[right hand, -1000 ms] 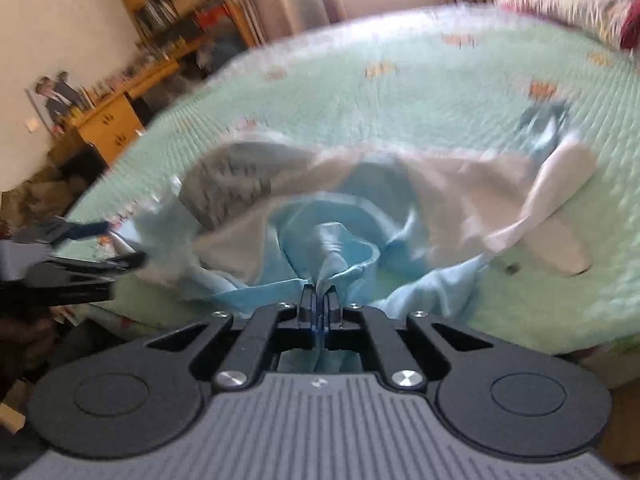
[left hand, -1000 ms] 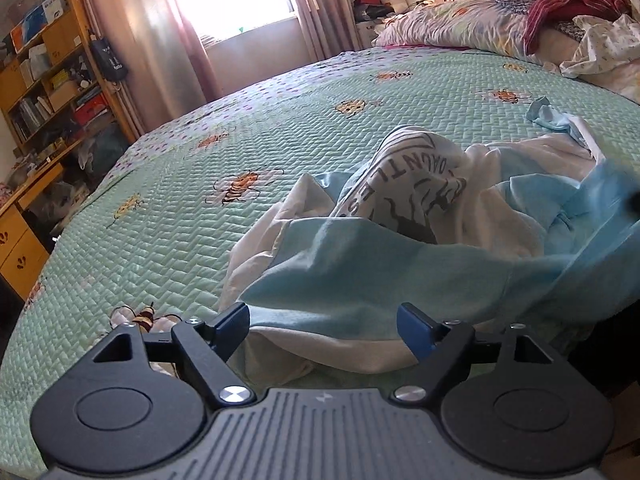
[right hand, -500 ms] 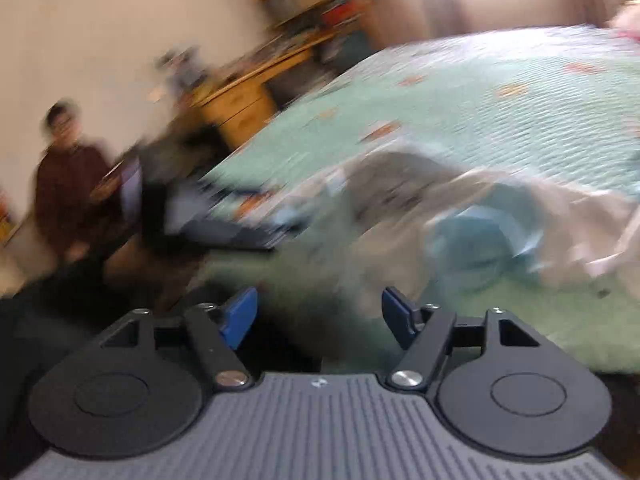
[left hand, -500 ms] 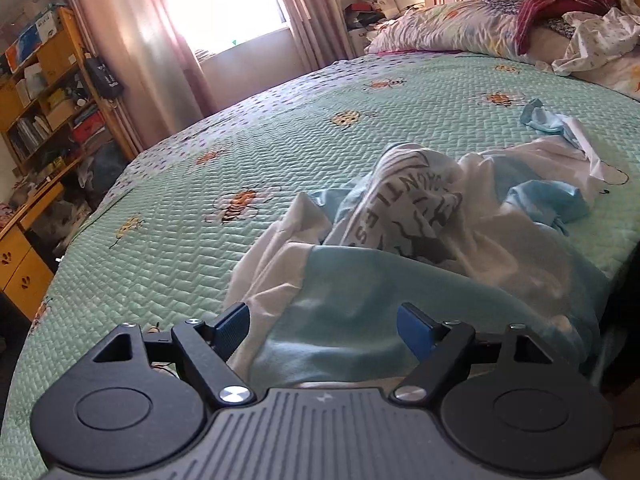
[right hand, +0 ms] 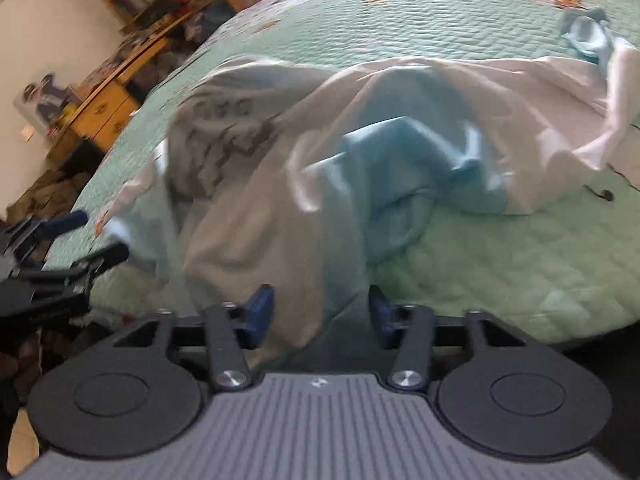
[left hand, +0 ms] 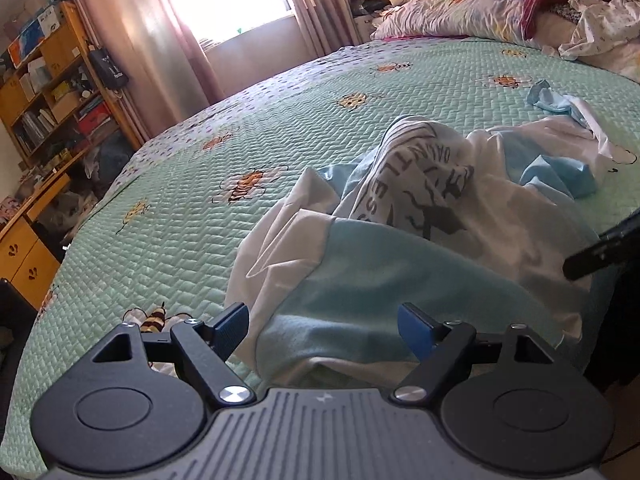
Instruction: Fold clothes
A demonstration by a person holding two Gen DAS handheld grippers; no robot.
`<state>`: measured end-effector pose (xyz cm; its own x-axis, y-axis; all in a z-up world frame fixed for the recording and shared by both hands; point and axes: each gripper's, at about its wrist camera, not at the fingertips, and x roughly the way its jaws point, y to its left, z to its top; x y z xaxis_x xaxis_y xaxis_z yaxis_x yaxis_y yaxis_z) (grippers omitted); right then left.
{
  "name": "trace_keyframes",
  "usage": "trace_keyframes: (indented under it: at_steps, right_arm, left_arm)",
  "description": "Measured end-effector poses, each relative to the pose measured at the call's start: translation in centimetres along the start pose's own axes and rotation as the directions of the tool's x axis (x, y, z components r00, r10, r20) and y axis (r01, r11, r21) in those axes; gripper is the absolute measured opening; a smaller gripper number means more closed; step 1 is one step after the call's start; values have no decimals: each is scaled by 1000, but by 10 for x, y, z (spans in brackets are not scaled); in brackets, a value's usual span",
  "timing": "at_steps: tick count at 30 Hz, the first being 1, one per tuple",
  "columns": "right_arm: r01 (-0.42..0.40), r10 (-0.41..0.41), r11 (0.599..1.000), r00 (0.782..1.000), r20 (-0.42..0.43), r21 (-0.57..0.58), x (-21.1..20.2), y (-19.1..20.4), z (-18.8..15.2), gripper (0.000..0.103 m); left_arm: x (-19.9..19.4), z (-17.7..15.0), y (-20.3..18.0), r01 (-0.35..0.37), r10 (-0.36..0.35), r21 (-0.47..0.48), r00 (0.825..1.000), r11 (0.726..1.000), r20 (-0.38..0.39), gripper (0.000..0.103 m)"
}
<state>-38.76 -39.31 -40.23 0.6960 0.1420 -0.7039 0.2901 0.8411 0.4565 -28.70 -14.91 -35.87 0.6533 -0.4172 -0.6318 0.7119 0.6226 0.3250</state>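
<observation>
A crumpled white and light-blue shirt (left hand: 400, 248) with a grey print lies heaped near the front edge of the green quilted bed (left hand: 248, 128). My left gripper (left hand: 324, 326) is open just in front of the shirt's blue hem, nothing between its fingers. In the right wrist view the same shirt (right hand: 340, 152) spreads across the bed (right hand: 500, 248), and its edge hangs down between the open fingers of my right gripper (right hand: 320, 312). My left gripper (right hand: 88, 236) shows at the left of that view. A dark part of the right gripper shows at the left wrist view's right edge.
Pillows and piled clothes (left hand: 560, 8) lie at the head of the bed. A wooden bookshelf (left hand: 52, 88) and desk (left hand: 24, 240) stand to the left, under a curtained window (left hand: 224, 0). The desk (right hand: 108, 108) also appears in the right wrist view.
My right gripper has let go of the blue cloth it pinched and opened, swung left, then come back to the shirt's edge. The shirt has settled lower on the bed. The left gripper stays open.
</observation>
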Motion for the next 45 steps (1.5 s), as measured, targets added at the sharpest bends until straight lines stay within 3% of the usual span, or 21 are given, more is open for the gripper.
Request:
trace_keyframes:
  at_steps: [1, 2, 6, 10, 14, 15, 16, 17, 18, 21, 25, 29, 33, 34, 36, 38, 40, 42, 45]
  right_arm:
    - [-9, 9, 1000, 1000, -10, -20, -1, 5, 0, 15]
    - [-18, 17, 999, 1000, -21, -40, -2, 9, 0, 7]
    - [-188, 188, 982, 982, 27, -14, -21, 22, 16, 5]
    - [-318, 319, 947, 931, 176, -36, -48, 46, 70, 5]
    - [-325, 301, 946, 880, 368, 3, -52, 44, 155, 6]
    - [-276, 236, 961, 875, 423, 33, -47, 34, 173, 9]
    - [-220, 159, 971, 883, 442, 90, -39, 22, 185, 22]
    - [-177, 90, 968, 905, 415, 176, -31, 7, 192, 32]
    - [-164, 60, 952, 928, 369, 259, -24, -9, 192, 32]
    - [-196, 75, 914, 942, 328, 354, -24, -47, 143, 39]
    - [-201, 72, 872, 955, 288, 447, -27, -84, 69, 42]
    - [-173, 68, 888, 966, 251, 426, -25, -84, 43, 42]
    - [-170, 76, 911, 964, 255, 375, -19, -73, 57, 42]
    - [-175, 78, 912, 962, 261, 370, -19, -72, 62, 42]
    - [-186, 85, 912, 958, 276, 366, -18, -71, 64, 42]
    - [-188, 84, 910, 956, 280, 370, -18, -77, 60, 43]
    - [-180, 73, 907, 958, 278, 382, -20, -82, 57, 43]
    - [-177, 62, 899, 957, 283, 400, -24, -87, 53, 43]
    - [-180, 53, 886, 955, 292, 428, -31, -94, 47, 44]
  left_arm:
    - [0, 0, -1, 3, -3, 0, 1000, 1000, 1, 84]
    - [0, -1, -2, 5, -5, 1, 1000, 1000, 3, 84]
    - [0, -2, -6, 15, -15, 5, 1000, 1000, 9, 84]
    - [1, -3, -10, 25, -25, 9, 1000, 1000, 15, 84]
    - [0, -2, -7, 20, -20, -5, 1000, 1000, 20, 84]
    - [-1, -2, -5, 16, -15, -10, 1000, 1000, 23, 84]
    - [-3, -1, -3, 11, -11, -15, 1000, 1000, 27, 84]
    - [-5, -1, 0, 7, -6, -21, 1000, 1000, 31, 84]
    - [-4, -2, 1, 8, -7, -25, 999, 1000, 31, 85]
    - [0, -3, 5, 16, -15, -29, 999, 999, 28, 86]
    - [13, 12, -10, 52, -56, 58, 997, 997, 62, 85]
    - [30, 31, -30, 59, -76, 170, 993, 984, 95, 85]
    - [59, 51, -49, 60, -86, 274, 993, 960, 86, 85]
    - [66, 55, -52, 70, -96, 293, 993, 954, 74, 83]
    - [80, 59, -58, 106, -124, 319, 992, 942, 37, 69]
    - [93, 62, -62, 145, -153, 341, 988, 929, -3, 36]
    - [91, 61, -61, 156, -164, 328, 986, 932, -3, 30]
    - [88, 60, -60, 165, -174, 310, 985, 936, 2, 17]
    - [63, 59, -46, 140, -159, 233, 985, 962, 65, 12]
